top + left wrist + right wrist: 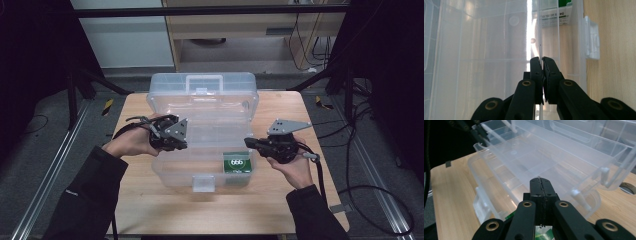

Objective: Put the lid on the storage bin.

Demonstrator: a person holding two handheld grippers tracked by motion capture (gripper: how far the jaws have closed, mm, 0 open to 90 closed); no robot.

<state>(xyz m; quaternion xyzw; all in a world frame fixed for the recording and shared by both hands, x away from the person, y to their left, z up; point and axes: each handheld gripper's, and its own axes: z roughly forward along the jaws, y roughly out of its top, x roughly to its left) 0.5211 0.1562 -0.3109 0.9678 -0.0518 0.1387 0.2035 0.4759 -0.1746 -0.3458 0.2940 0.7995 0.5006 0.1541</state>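
Here, left tool point(542, 60) clenched on a thin clear wall at the left end of the open plastic box point(202, 102) mid-counter point(150, 205), right tool point(249, 143) clenched empty just off its right rim, above the green pack point(236, 163) inside, bare wood ahead.

Clear, frosty plastic all over the storage box point(202, 100), its front latch point(203, 183) a milky white. Inside sits a green packet point(236, 163) with white figures printed on it, a white label with dark print along its side. The table point(150, 205) shows pale wood grain. Both grippers are black, left gripper point(541, 60) and right gripper point(541, 180) alike, with brass-coloured rivets and grey top plates.
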